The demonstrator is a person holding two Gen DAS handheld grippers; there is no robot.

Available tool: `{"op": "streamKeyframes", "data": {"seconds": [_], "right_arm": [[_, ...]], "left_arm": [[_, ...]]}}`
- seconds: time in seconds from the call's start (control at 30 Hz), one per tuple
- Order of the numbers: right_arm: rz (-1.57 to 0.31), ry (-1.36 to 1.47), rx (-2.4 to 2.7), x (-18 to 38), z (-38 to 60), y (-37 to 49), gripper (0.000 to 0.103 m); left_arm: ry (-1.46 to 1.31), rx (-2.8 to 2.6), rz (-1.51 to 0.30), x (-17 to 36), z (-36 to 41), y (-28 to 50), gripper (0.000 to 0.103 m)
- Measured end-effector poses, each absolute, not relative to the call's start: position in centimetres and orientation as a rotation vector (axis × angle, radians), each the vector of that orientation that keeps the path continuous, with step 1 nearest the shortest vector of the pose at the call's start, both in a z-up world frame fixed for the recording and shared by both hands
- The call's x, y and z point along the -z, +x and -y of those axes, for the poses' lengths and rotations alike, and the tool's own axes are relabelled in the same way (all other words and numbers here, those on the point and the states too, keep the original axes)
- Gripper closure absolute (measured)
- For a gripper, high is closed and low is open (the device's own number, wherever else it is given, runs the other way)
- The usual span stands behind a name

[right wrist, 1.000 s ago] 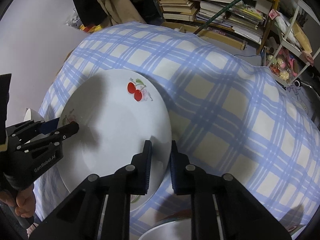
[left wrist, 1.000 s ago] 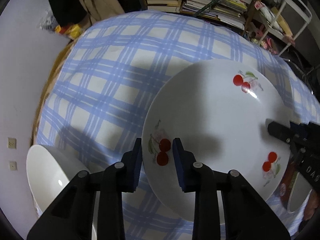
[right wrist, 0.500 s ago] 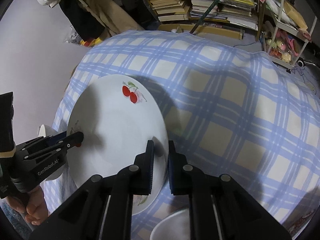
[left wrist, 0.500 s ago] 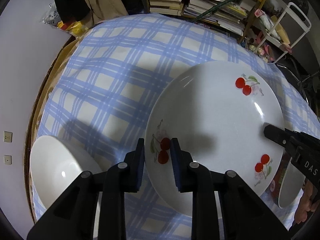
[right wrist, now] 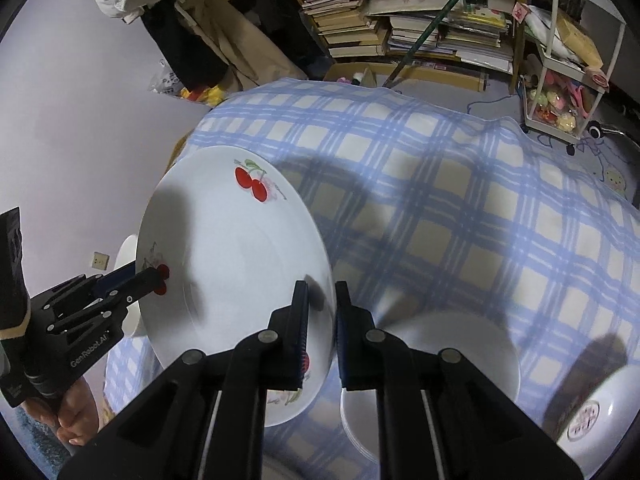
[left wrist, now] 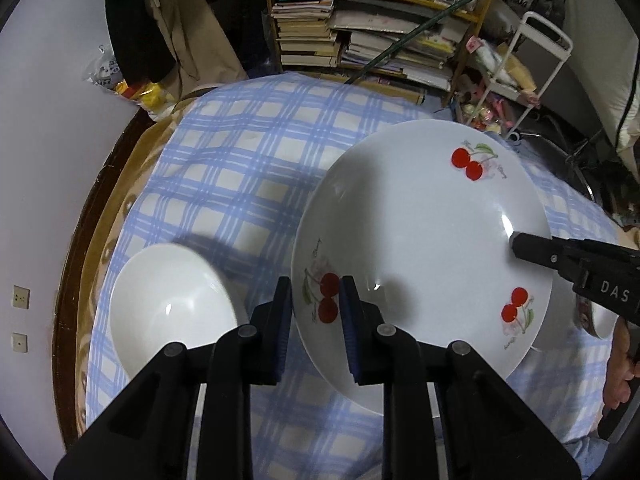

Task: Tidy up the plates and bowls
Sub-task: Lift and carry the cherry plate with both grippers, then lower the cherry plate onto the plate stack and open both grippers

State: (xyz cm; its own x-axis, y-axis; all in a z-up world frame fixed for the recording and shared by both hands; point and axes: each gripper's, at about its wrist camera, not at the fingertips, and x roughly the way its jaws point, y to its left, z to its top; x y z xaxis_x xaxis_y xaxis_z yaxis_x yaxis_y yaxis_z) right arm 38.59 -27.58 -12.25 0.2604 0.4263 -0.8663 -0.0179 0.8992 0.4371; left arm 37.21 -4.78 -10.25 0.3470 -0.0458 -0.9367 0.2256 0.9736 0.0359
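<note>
A large white cherry-print plate (left wrist: 424,240) is held in the air above the blue checked tablecloth (left wrist: 240,184), tilted. My left gripper (left wrist: 314,312) is shut on its near left rim. My right gripper (right wrist: 320,320) is shut on the opposite rim of the same plate (right wrist: 232,272). The right gripper's finger shows at the plate's right edge in the left wrist view (left wrist: 536,248). A plain white bowl (left wrist: 168,308) sits on the cloth left of the plate.
A stack of white plates (right wrist: 440,364) lies below my right gripper, and a patterned bowl (right wrist: 592,416) sits at the lower right. Bookshelves (right wrist: 420,20) and a white trolley (right wrist: 560,80) stand beyond the table. The table's brown edge (left wrist: 84,240) curves along the left.
Both grippers have lifted the cherry plate higher off the cloth. The white bowl at the left and the plate stack below have come more into view.
</note>
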Motion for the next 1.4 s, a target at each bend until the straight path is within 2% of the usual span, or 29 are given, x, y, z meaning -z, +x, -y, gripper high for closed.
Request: {"op": "streamKeyframes", "data": {"seconds": [0.43,0.93,0.97,1.0,1.03,1.1,1.13,1.17,1.23,1.3,1.4], "right_arm": [[-1.275,0.382,-0.323,9.4,26.9,30.8,0.089],[-1.299,0.359,-0.323,10.1,25.5,20.8,0.089],[-1.3,0.359,-0.321,10.1,25.4,20.3,0.089],[-1.3,0.357,-0.318,10.3,25.3,19.8,0.09],[-1.297,0.365,-0.333,10.4,25.1,19.2,0.094],[-1.303,0.421,-0.423,10.6,24.2,18.3,0.093],[-1.313,0.338,-0.395,10.6,22.7,17.8,0.095],[-1.306,0.242,-0.353,10.8,21.5,17.4,0.097],[-1.353,0.243,-0.283,13.7,21.3,17.3,0.093],[-1.383,0.263,-0.213,16.3,22.4,16.7,0.09],[-1.371,0.282,-0.227,16.3,23.1,16.0,0.091]], "left_arm": [[0.219,0.213,-1.119,7.1,3.7,27.8,0.081],[0.181,0.235,-1.146,8.5,1.7,18.0,0.082],[0.178,0.237,-1.149,8.7,1.6,17.5,0.087],[0.142,0.294,-1.154,8.8,1.6,16.9,0.101],[0.054,0.411,-1.184,8.7,1.7,16.2,0.102],[0.069,0.463,-1.119,7.7,3.2,14.4,0.101],[0.14,0.451,-1.083,7.7,4.3,13.8,0.1],[0.171,0.42,-1.122,8.9,4.8,14.0,0.1],[0.18,0.315,-1.215,11.7,4.0,14.9,0.101],[0.215,0.256,-1.217,12.8,2.5,14.8,0.101],[0.215,0.21,-1.226,13.2,0.9,15.0,0.099]]}}
